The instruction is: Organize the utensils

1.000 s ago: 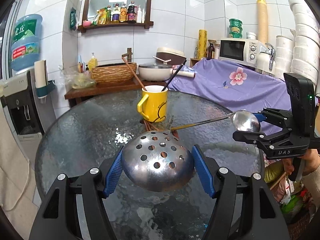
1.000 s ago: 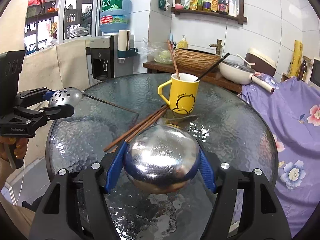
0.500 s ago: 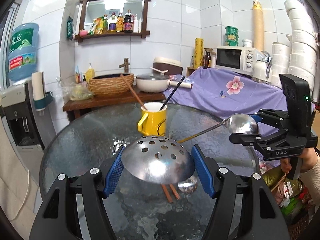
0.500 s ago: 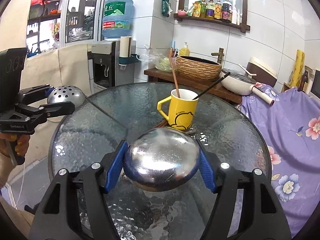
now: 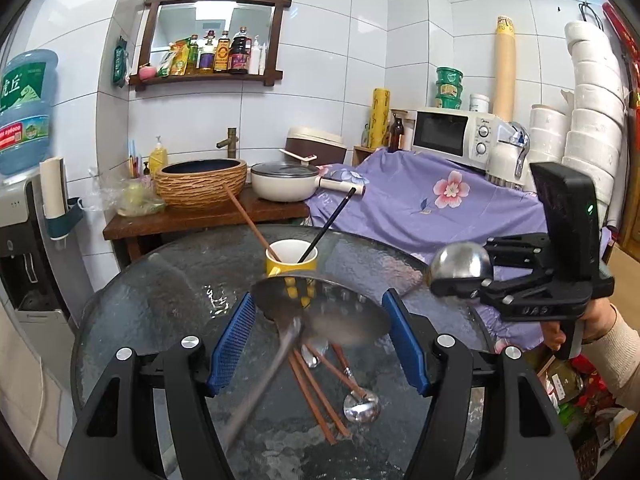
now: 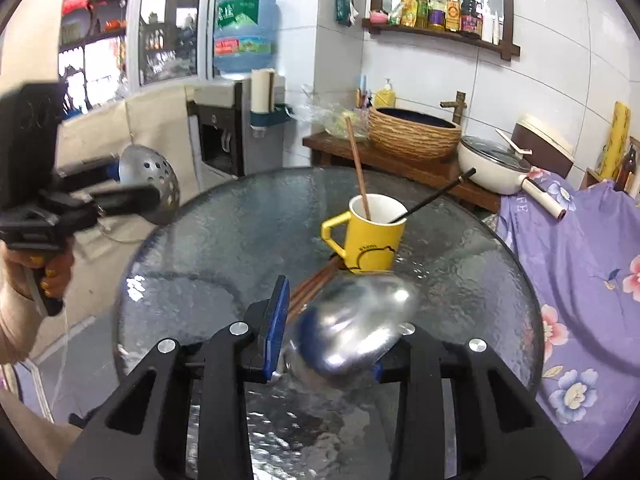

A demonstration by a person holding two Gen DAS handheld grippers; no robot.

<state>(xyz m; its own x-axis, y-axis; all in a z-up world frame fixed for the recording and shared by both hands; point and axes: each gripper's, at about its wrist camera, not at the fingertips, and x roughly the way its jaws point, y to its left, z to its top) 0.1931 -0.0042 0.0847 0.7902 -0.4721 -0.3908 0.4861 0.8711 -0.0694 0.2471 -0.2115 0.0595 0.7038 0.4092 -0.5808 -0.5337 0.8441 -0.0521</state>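
Left wrist view: the left gripper (image 5: 320, 314) pinches a shiny metal spoon with holes (image 5: 332, 316) between its blue pads, tipped up, low in the middle. Right wrist view: the right gripper (image 6: 340, 312) has just been closing its jaws, and they seem to pinch a blurry round shiny metal ladle (image 6: 352, 332). A yellow mug (image 5: 292, 270) stands mid-frame on the round glass table (image 5: 180, 288). Brown chopsticks (image 5: 316, 396) and a small silver spoon (image 5: 360, 406) lie below it.

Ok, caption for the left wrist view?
Left hand-held gripper holds slotted skimmer before yellow mug; chopsticks and spoon lie on glass table.
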